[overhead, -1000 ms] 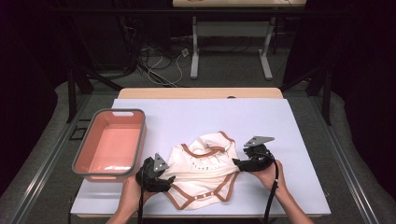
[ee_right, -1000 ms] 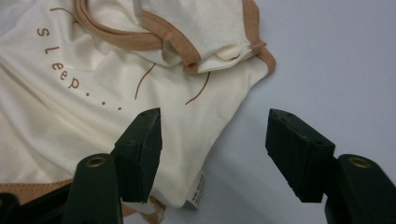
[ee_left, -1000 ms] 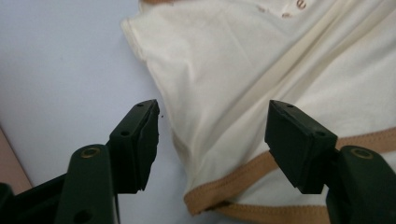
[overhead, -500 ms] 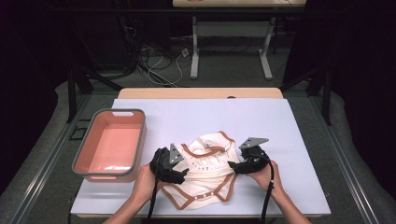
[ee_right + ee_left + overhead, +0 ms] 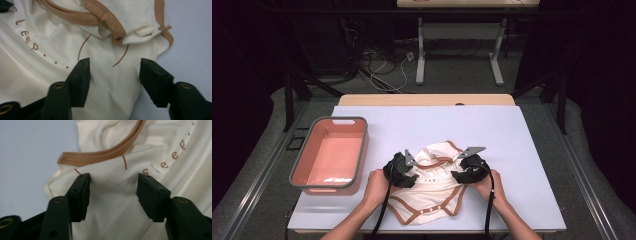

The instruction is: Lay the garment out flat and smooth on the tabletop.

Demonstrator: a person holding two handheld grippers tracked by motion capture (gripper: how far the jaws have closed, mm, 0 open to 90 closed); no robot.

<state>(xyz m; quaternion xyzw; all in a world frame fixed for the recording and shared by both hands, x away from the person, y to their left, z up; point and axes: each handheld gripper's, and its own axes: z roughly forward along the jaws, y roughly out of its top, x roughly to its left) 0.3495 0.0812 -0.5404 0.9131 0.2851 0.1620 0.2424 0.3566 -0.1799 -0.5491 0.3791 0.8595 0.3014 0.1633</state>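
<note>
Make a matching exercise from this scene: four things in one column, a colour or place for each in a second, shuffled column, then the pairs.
Things:
1. bin
2. baby bodysuit
3. left gripper
4. right gripper

Descriptions:
A. cream with brown trim
B. pink, at the table's left
C. over the bodysuit's right edge
D. over the fabric beside the word "sleep"

Pairs: 1-B, 2-A, 3-D, 4-C

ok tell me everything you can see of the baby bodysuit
The baby bodysuit is cream, soft-looking cloth with tan-brown binding at neck, sleeves and leg openings, snaps at the crotch and brown lettering on the chest. It lies crumpled, front up, on the white table. The left gripper and right gripper straddle its fabric, fingers apart, just closing.
</note>
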